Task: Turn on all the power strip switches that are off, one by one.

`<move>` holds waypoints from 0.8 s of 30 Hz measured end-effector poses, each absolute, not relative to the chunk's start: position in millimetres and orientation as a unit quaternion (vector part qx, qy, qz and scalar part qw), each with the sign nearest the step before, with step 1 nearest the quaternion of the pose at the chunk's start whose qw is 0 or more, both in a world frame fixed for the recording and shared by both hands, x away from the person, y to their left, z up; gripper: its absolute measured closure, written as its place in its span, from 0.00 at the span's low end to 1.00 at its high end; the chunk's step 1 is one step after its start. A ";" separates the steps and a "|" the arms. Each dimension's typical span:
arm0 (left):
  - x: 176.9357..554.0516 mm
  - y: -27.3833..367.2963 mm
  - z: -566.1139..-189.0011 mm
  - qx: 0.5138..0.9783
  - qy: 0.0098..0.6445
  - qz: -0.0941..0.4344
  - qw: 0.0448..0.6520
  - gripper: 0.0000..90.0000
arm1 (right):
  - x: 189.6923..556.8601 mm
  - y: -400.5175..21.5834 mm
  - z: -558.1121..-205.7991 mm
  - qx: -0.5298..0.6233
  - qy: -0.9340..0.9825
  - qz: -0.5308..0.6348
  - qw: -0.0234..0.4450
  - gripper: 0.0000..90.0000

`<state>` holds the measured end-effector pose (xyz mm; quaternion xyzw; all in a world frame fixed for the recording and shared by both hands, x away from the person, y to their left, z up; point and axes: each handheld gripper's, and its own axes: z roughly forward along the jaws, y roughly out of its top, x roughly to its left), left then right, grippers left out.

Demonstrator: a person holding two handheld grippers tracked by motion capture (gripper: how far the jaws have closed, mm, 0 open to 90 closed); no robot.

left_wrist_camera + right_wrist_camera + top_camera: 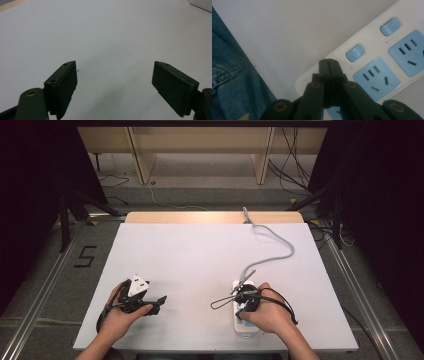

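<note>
A white power strip [246, 329] with blue sockets lies at the front right of the white table [200, 255]; its grey cable [272, 257] snakes to the far edge. My right gripper [246, 302] is held over it, pointing down. In the right gripper view the power strip [372, 57] shows blue sockets [377, 78] and a blue switch button [355, 53]. There the right gripper [328, 61] is shut with nothing between its jaws, tips just beside that button; touch cannot be judged. My left gripper [161, 301] rests at the front left, and the left gripper [115, 63] is open over bare table.
A corner of the power strip [202, 3] shows at the top right of the left gripper view. A person's jeans [232, 82] lie past the table's front edge. A wooden strip [215, 217] borders the far edge. Dark stands and cables sit on the floor beyond.
</note>
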<state>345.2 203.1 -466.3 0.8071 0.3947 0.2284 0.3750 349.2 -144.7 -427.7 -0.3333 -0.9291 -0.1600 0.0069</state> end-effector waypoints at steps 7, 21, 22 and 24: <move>345.1 202.9 -466.4 0.807 0.395 0.229 0.375 0.23 | 351.0 -150.5 -422.1 -0.345 -0.922 -0.174 -0.003 0.99; 345.2 203.1 -466.6 0.807 0.395 0.228 0.374 0.23 | 357.4 -164.4 -418.7 -0.366 -0.909 -0.197 -0.020 0.95; 345.2 203.1 -466.6 0.807 0.395 0.228 0.374 0.23 | 357.8 -165.6 -418.5 -0.368 -0.908 -0.199 -0.021 0.95; 345.3 203.2 -466.5 0.807 0.395 0.229 0.374 0.23 | 358.9 -168.1 -418.4 -0.370 -0.906 -0.203 -0.024 0.94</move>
